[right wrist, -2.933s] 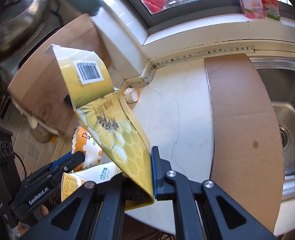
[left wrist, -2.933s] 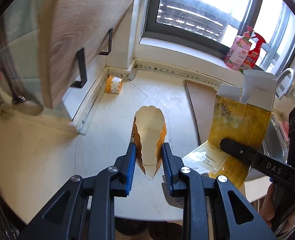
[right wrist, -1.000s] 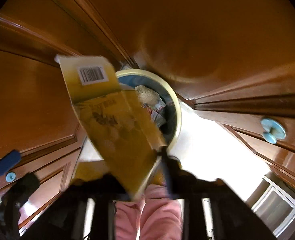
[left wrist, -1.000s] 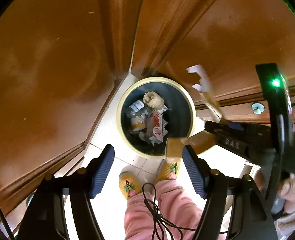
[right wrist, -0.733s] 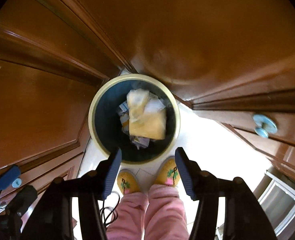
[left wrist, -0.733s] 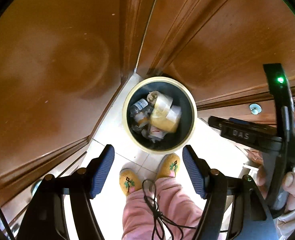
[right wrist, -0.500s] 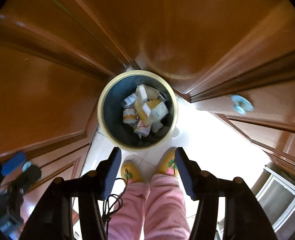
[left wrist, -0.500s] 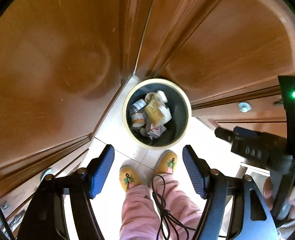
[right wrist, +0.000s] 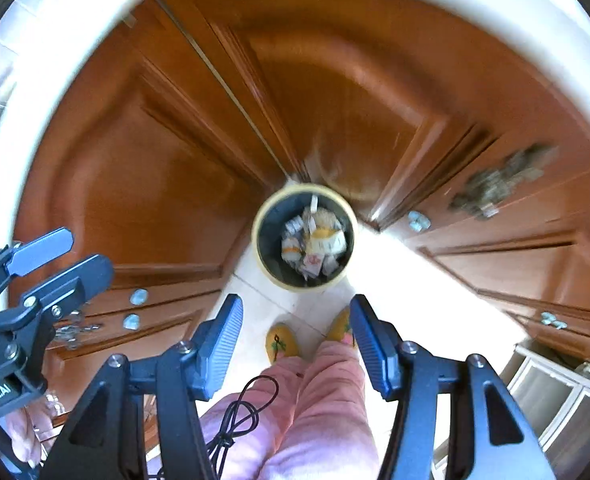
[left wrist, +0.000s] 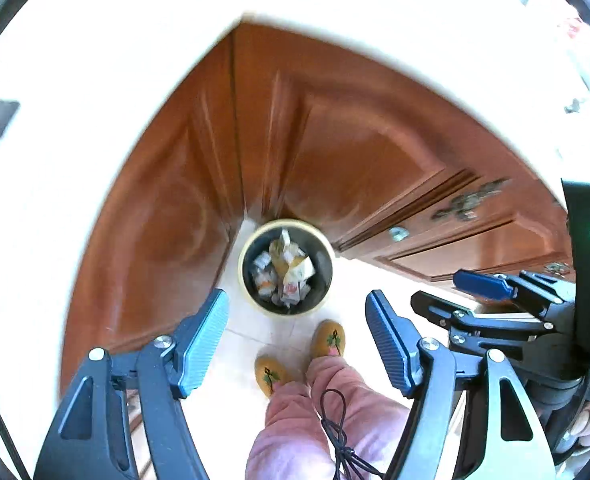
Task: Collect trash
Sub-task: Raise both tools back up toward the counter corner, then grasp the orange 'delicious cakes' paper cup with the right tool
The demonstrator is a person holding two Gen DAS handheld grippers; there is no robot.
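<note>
Both cams look pretty much straight down at a round trash bin [left wrist: 285,266] w/ a cream rim and dark inside, sitting on the pale tile floor [left wrist: 251,336] in the corner where the brown wooden cabinet doors [left wrist: 375,152] meet. The trash [left wrist: 285,270] is all inside the bin: crumpled wrappers, a yellow carton piece, some white bits, piled together. Can't read any labels, too small and a bit blurry.

Left gripper [left wrist: 297,338]: jaws spread apart, nothing between the blue pads, just floor and bin showing through the gap. Right gripper [right wrist: 297,340]: jaws have just been opening, now standing wide w/ nothing between them either. So both released, no trash in either one.

Person stands right at the bin, pink trousers [right wrist: 319,412] and yellow slippers [right wrist: 281,342], toes just beside the bin rim. A thin black cable [right wrist: 239,408] dangles in front of the legs.

In the left cam the right gripper shows at the far right edge w/ a green light on its body. The white worktop [left wrist: 375,4] edge curves over the top of the cabinets, badly blown out by the light.
</note>
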